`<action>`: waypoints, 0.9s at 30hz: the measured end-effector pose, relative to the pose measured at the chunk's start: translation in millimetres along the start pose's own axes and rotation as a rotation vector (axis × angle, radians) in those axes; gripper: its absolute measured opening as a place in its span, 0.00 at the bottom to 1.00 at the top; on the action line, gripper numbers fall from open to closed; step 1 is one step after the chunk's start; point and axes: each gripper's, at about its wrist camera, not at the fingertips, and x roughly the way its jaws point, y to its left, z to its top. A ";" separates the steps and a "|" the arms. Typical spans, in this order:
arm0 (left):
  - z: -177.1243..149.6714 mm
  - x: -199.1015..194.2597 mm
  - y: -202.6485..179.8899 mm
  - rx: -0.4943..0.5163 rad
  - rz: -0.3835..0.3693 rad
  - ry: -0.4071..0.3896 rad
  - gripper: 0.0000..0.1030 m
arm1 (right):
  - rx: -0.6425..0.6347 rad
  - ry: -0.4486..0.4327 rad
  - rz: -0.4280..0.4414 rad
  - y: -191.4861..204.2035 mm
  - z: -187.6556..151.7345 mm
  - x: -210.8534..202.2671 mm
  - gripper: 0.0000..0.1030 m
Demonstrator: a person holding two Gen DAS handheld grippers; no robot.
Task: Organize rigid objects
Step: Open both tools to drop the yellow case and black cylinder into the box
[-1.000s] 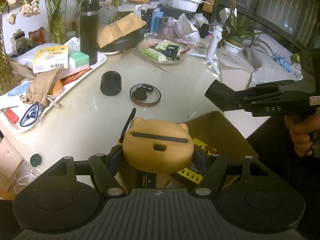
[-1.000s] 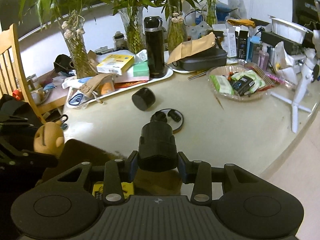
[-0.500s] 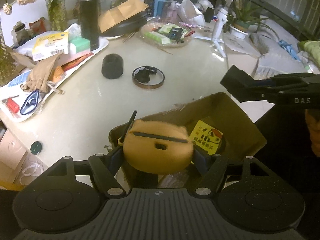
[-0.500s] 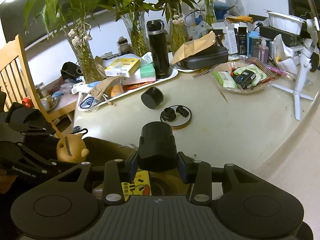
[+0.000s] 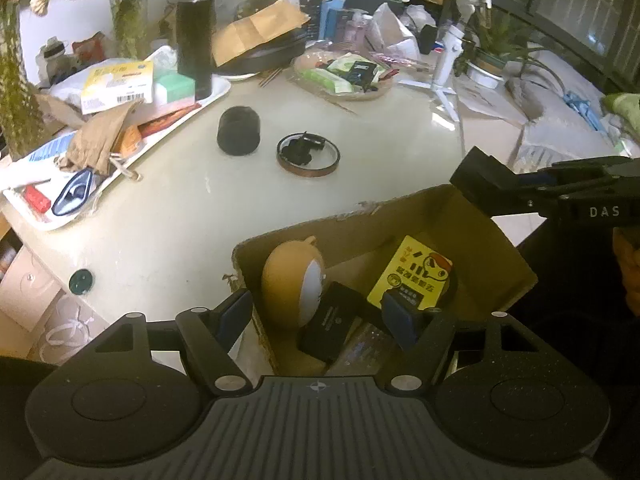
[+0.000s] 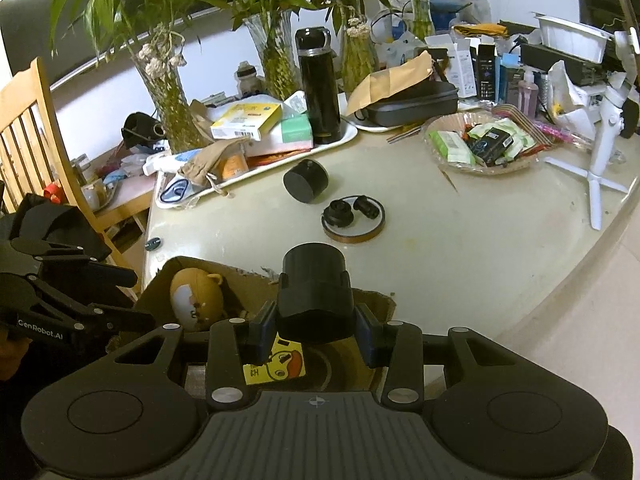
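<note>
Left gripper [image 5: 320, 316], its blue-padded jaws standing apart and gripping nothing, hangs over the open brown cardboard box [image 5: 400, 220] at the table's near edge; the round tan bear-faced case [image 5: 294, 286] lies inside the box at its left end, just beyond and between the spread fingers and apart from both pads. Right gripper [image 6: 316, 330] is clamped on a black cylindrical part with a stepped base [image 6: 315, 292], held above the same box, with a yellow cartoon card [image 6: 276, 366] showing below it.

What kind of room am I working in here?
Most likely a home dining or living area: a cluttered round table, a wooden chair beside it, and vases of bamboo along the wall.
</note>
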 end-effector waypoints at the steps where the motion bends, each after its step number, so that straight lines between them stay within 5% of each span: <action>1: -0.6 0.4 1.3 -0.006 0.003 -0.001 0.69 | -0.001 0.005 -0.004 0.2 0.3 1.0 0.42; 17: -2.4 -1.9 4.5 -0.025 0.024 -0.024 0.69 | -0.023 0.050 -0.025 6.3 2.9 15.0 0.45; 21: -3.4 -2.5 5.9 -0.032 0.029 -0.027 0.69 | -0.062 0.041 -0.042 12.3 2.3 14.3 0.85; 27: -2.3 -1.9 5.8 -0.030 0.030 -0.022 0.69 | -0.083 0.058 -0.052 15.2 1.0 17.8 1.00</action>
